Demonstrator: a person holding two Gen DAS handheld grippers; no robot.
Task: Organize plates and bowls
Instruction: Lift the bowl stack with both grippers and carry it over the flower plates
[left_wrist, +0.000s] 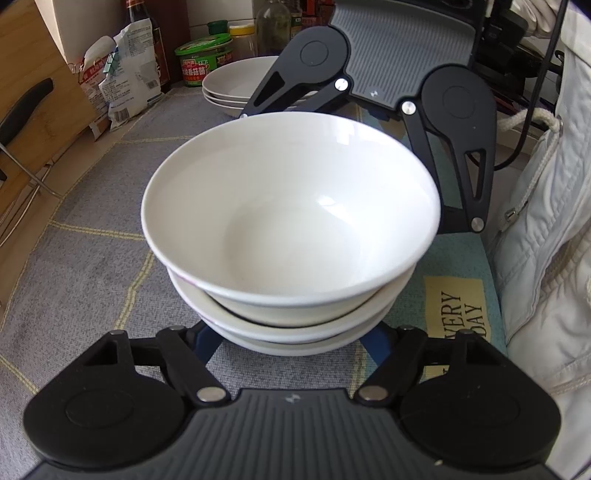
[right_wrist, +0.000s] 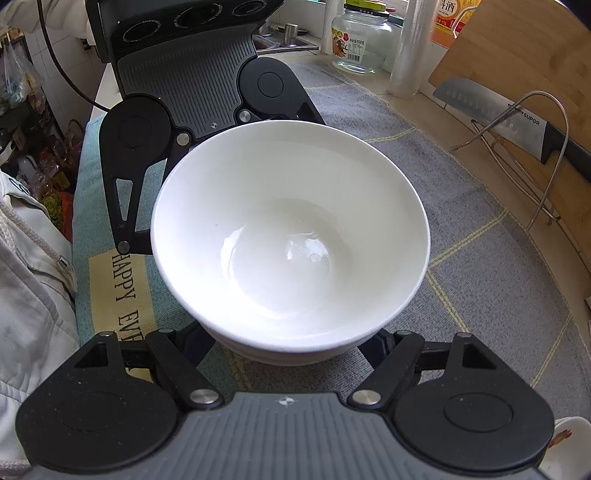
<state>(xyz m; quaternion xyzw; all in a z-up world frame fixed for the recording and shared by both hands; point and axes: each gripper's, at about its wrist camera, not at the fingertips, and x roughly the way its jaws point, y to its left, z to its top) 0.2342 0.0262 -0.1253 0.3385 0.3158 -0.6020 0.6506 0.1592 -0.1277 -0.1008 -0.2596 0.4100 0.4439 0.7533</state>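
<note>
STEP: I am stacking; the white bowls (left_wrist: 291, 221) sit nested in a pile on the desk (left_wrist: 92, 266) mat | FINGERS: left gripper (left_wrist: 291, 343) and right gripper (right_wrist: 295, 343) each clenched on the pile's low sides | POINTS: open side up, round, no long way | NEXT: I think lift both together, level.

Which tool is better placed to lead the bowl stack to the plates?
Right, likely: stacked white shallow plates sit just behind the right tool; the left tool is across the stacked white ceramic bowls from them.
</note>
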